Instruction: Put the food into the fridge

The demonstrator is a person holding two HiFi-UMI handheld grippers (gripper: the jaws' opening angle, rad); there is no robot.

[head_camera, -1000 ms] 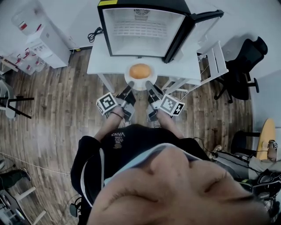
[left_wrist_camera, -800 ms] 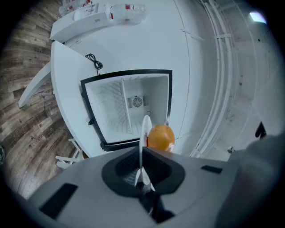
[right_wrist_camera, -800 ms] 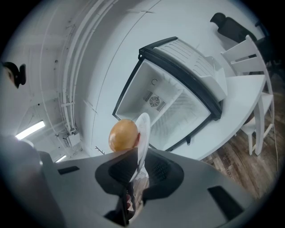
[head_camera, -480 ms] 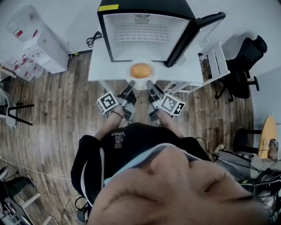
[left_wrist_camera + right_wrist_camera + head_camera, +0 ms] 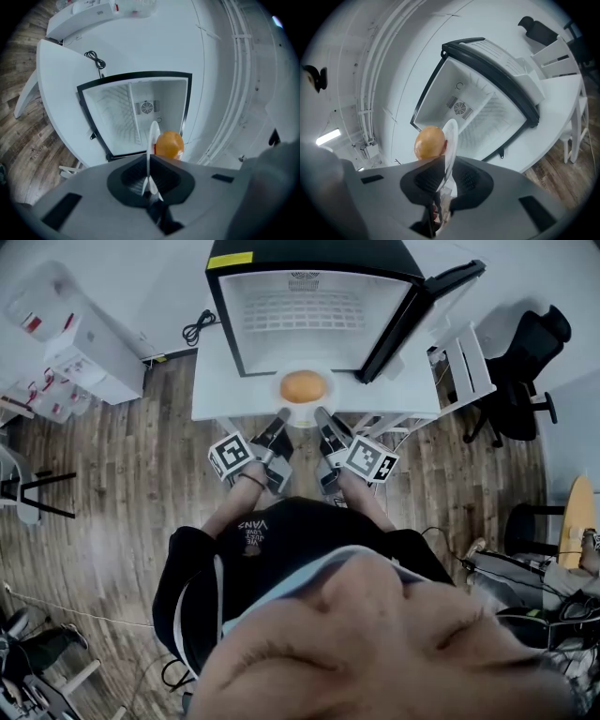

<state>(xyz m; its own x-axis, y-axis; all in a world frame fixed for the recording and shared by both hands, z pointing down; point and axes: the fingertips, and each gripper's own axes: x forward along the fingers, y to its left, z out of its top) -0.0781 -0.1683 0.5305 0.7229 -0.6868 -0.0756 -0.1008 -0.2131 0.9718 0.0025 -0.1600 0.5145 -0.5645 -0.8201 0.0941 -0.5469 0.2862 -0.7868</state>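
A white plate carries a round orange bun. It hangs level just in front of the open mini fridge, whose inside looks bare and white. My left gripper is shut on the plate's near left rim, and my right gripper is shut on its near right rim. In the left gripper view the plate stands edge-on between the jaws of the left gripper, with the bun on its right. The right gripper view shows the plate clamped in the right gripper, bun on its left.
The fridge stands on a white table; its black door swings open to the right. A white slatted chair and a black office chair are at the right. A white cabinet stands at the left, and a black cable lies beside the fridge.
Both grippers have carried the plate with the bun a little closer to the fridge opening. The grip on the rim is unchanged.
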